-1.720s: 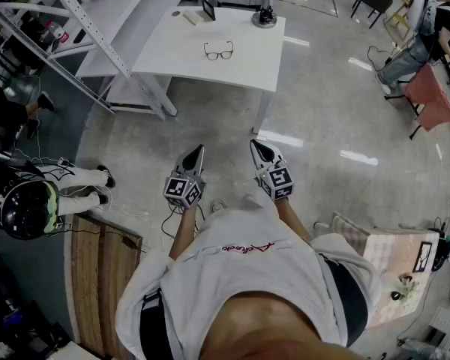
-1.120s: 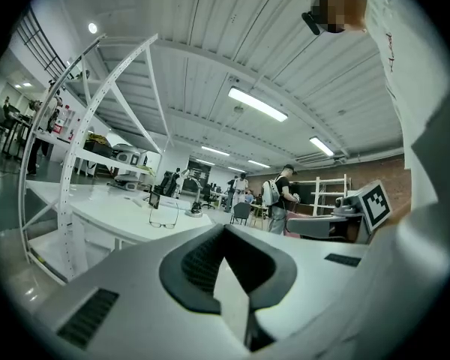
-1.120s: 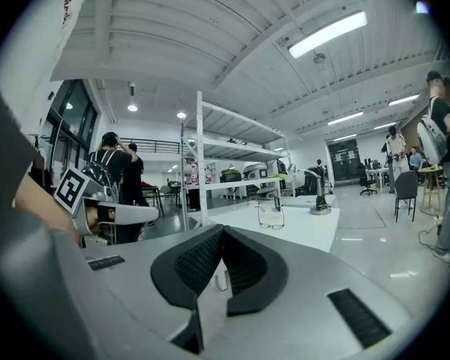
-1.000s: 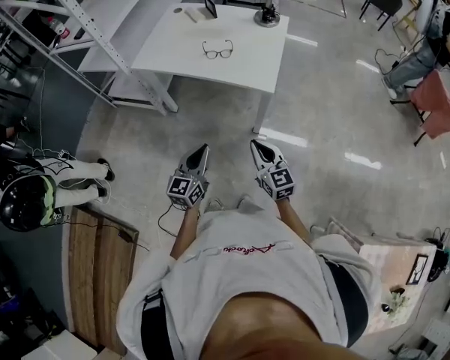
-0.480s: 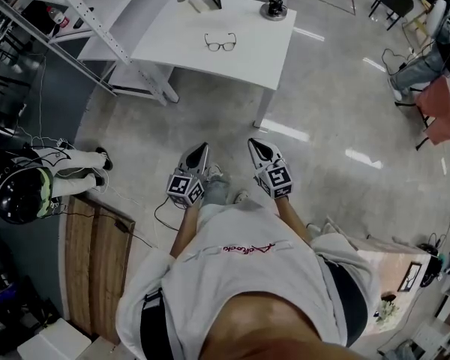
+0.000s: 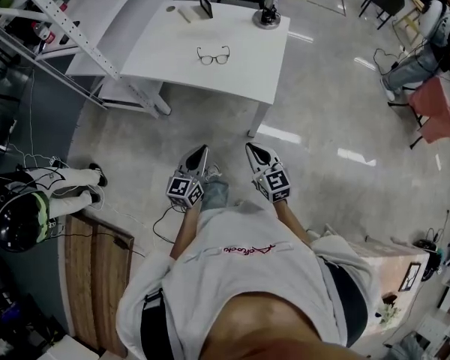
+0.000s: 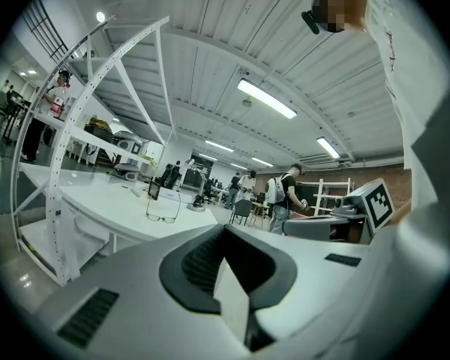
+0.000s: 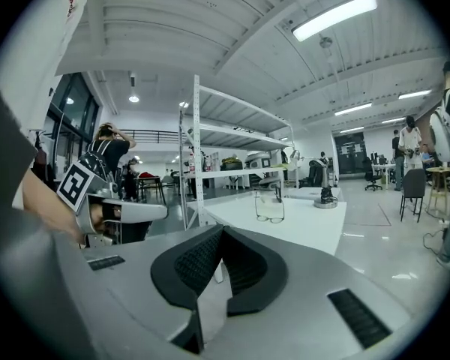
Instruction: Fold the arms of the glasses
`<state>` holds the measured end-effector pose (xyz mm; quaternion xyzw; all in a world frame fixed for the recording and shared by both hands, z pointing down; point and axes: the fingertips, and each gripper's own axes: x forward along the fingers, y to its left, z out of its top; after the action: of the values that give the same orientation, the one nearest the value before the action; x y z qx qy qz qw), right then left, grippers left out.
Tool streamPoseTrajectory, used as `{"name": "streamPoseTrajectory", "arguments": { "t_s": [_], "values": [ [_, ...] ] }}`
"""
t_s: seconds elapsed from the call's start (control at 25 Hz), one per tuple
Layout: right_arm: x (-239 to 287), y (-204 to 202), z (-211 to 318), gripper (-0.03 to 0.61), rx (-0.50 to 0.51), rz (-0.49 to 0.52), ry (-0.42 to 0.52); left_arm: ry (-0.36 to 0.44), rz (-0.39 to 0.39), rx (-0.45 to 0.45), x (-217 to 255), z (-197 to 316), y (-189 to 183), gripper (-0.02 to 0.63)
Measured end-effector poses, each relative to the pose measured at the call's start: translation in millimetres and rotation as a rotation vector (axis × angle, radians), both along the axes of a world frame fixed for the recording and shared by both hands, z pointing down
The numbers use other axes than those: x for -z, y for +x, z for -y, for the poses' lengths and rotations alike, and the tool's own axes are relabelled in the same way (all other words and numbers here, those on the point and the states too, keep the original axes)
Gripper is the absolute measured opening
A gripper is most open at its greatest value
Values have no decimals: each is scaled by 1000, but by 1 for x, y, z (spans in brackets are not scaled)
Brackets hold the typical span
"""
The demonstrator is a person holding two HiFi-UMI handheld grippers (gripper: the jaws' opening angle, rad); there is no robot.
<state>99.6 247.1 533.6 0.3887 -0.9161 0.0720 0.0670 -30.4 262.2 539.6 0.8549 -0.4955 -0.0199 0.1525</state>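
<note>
The glasses [image 6: 213, 55] lie on the white table [image 6: 244, 77], near its middle, well apart from both grippers. They are small in every view, but the arms seem to be spread open, running back from the lenses.

The left gripper [image 6: 201, 150] and the right gripper [image 6: 250, 148] hang side by side over the floor in front of the person's body, pointing toward the table. Both have their jaws closed together with nothing between them; each gripper view shows the pads meeting and only the far table beyond.

The glasses look like a thin dark frame, so probably very light, a little springy, and easy to bend or snap at the hinges. On the smooth tabletop they will likely skid under any sideways push (nothing pins them down). The lenses are best left untouched, since hard jaws could scratch them.

A sensible hold is one gripper pinching the front frame at a corner by the hinge, lightly. The other can then nudge an arm inward at its mid-length, swinging it about the hinge, not forcing it.
</note>
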Motion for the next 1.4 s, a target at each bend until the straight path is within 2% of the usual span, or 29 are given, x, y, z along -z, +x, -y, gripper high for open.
{"name": "streamPoseTrajectory", "arguments": {
  "t_s": [0.4,0.92,1.4],
  "values": [
    [18,-31,96,9,-34,-13,31,40,2,-42,19,101,-34,5],
    [32,-84,182,9,-82,-25,57,71,-5,-90,32,194,-86,5],
    [11,-97,216,9,-133,-40,-9,7,-10,-146,8,235,-106,5]
  ]
}}
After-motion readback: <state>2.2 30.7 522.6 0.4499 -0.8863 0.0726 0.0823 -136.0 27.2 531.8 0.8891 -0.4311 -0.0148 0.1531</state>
